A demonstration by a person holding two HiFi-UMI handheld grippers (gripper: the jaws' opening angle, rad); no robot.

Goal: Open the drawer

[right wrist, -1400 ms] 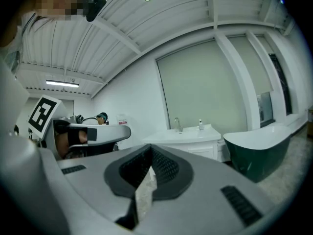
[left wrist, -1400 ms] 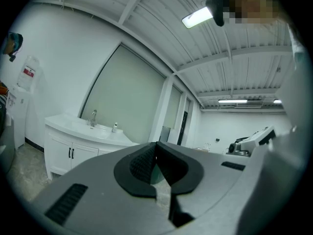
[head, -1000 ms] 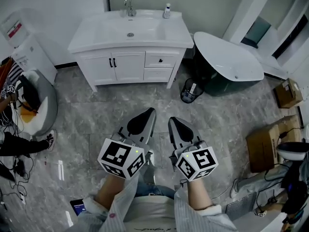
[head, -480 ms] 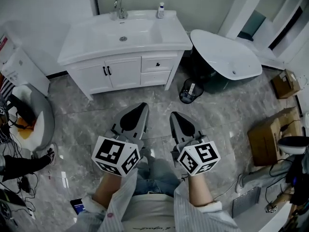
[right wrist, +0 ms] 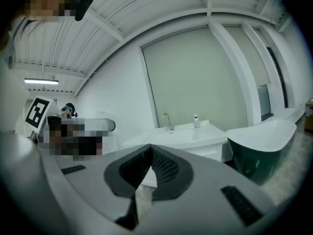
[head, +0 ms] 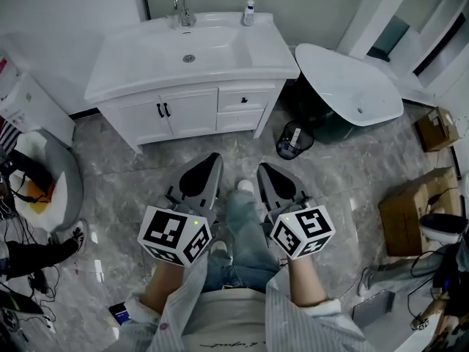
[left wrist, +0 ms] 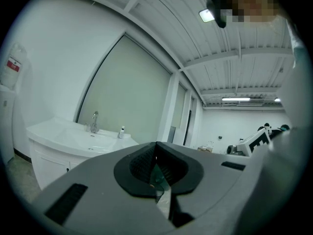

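2 closed, empty: left hand-held gripper [head: 209,161], right hand-held gripper [head: 264,170] | drawer [head: 245,100] shut, well ahead of both

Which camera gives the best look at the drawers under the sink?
The head view: both drawers show fully, unobstructed. Both gripper views show the sink above, but their own bodies largely cover the drawer fronts.

1. The drawer [head: 243,100], ahead of your right tool [head: 265,171]: its knob is too small to tell the shape.
2. The cabinet [head: 192,111]: in both gripper views most of its front is covered by the tool's own body.
3. The bottle [head: 250,12], far beyond both tools: label unreadable.
4. The cardboard box [head: 437,129], far right of your right tool: cut by the edge.
5. A person [head: 37,251], left of your left tool [head: 211,163]: cropped by the edge.
6. Your forearms [head: 170,288]: cut off below.
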